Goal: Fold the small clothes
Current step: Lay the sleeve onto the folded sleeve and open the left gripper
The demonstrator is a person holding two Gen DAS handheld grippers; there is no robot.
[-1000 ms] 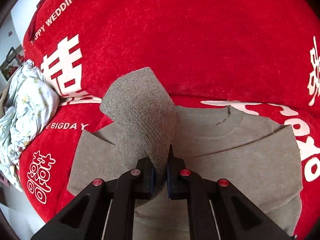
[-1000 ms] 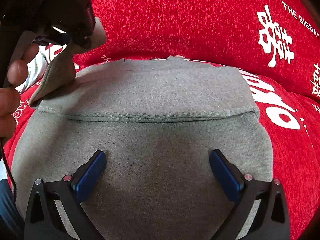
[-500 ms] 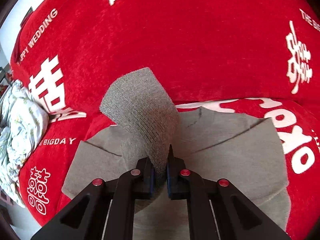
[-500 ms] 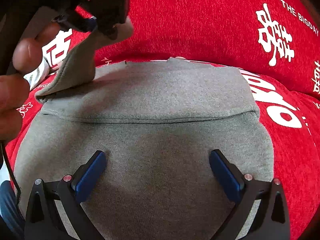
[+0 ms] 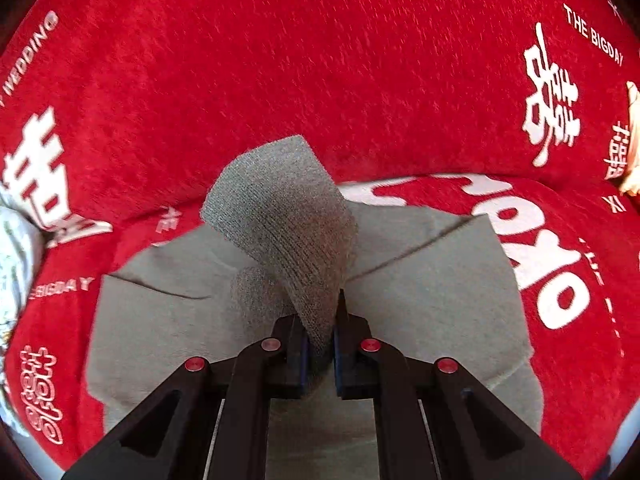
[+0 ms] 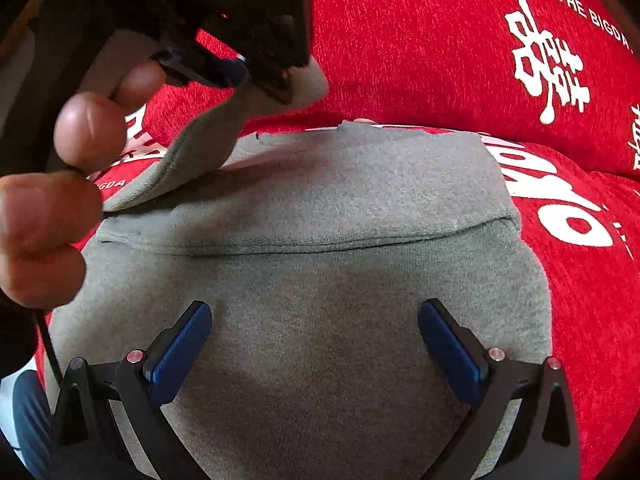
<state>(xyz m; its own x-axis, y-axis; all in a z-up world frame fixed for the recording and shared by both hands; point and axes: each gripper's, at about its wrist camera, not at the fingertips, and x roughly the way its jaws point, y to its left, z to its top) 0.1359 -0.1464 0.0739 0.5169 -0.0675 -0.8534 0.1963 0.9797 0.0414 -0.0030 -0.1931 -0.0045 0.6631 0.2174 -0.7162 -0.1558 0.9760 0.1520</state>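
Note:
A small grey knit sweater (image 6: 320, 300) lies flat on a red cloth; it also shows in the left wrist view (image 5: 432, 304). One sleeve lies folded across its chest (image 6: 304, 216). My left gripper (image 5: 320, 340) is shut on the cuff of the other sleeve (image 5: 288, 224) and holds it up above the sweater body. In the right wrist view that left gripper (image 6: 256, 76) appears at the upper left with the sleeve (image 6: 200, 152) hanging from it. My right gripper (image 6: 314, 344) is open and empty, just above the sweater's lower half.
The red plush cloth (image 5: 320, 60) with white wedding lettering covers the seat and backrest. A pale floral bundle (image 5: 16, 264) lies at the left edge. The person's hand (image 6: 52, 184) shows at the left of the right wrist view.
My left gripper has carried the lifted sleeve to the right, over the sweater's body. My right gripper has stayed still and open.

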